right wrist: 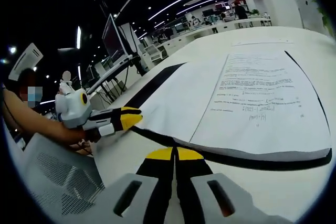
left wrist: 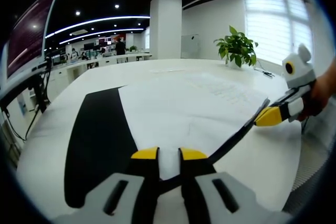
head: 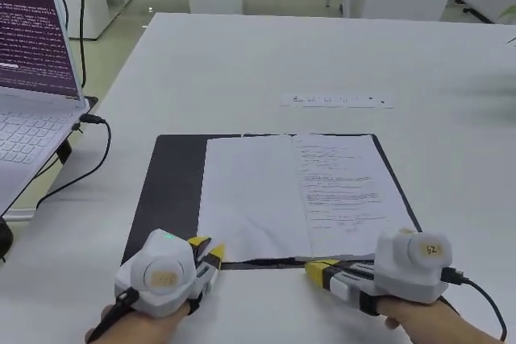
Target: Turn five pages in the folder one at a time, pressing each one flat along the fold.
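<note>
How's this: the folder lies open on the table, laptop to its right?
Wrong side: the head view shows the laptop to the left of the folder. The folder does lie open on the table.

My folder [head: 169, 191] is black. Its left page [head: 250, 199] is plain white, and the right page [head: 347, 191] is white with fine dark lines of print. My left gripper [head: 208, 250] and right gripper [head: 314, 267] have yellow tips, black jaws and pale grey bodies. The table [head: 282, 54] is white. The laptop [head: 28, 30] screen is purple with pale text.
</note>
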Demonstrator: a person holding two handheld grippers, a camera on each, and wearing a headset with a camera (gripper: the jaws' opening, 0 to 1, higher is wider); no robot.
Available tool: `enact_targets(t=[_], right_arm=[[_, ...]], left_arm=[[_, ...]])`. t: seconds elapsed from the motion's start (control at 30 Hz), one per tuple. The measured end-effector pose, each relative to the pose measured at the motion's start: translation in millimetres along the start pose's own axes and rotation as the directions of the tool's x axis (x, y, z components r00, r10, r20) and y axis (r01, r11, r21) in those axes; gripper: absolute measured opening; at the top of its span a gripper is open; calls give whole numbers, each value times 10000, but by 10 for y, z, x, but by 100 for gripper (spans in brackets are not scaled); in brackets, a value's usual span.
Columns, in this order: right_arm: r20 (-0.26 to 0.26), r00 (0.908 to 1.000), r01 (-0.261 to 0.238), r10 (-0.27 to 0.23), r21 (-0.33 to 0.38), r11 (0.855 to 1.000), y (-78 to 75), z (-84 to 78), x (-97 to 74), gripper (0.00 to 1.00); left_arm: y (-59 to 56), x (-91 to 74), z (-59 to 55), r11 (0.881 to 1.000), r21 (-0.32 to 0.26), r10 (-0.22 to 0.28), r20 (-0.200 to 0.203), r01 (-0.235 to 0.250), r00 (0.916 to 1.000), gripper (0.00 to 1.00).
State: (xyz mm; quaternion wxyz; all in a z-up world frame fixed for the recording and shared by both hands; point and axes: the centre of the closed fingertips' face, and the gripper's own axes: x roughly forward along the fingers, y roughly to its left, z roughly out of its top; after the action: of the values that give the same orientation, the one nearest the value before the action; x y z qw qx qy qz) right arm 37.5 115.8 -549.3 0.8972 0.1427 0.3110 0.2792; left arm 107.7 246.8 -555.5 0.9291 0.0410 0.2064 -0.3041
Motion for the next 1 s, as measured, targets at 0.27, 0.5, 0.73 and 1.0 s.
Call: enact_targets(t=[0.27, 0.5, 0.73, 1.0], right_arm=[[537, 9984, -211, 194, 318, 9993, 142, 177, -140, 0], [1114, 9938, -101, 22, 701, 9975, 232, 361, -352, 0], [1699, 9819, 502, -840, 1944, 9796, 142, 506, -610, 0], [2240, 9534, 1189, -2022, 3369, 9340, -69, 624, -998, 0]], left_arm=[[7, 5, -2, 10000, -12, -34, -158, 33, 9999, 13], [4, 23, 19, 9973, -721, -218, -1039, 143, 9944, 15], [-88, -29, 121, 9702, -2418, -672, -1953, 183, 9784, 26], [-251, -329, 561, 9277, -3683, -1052, -1024, 605, 9892, 28]])
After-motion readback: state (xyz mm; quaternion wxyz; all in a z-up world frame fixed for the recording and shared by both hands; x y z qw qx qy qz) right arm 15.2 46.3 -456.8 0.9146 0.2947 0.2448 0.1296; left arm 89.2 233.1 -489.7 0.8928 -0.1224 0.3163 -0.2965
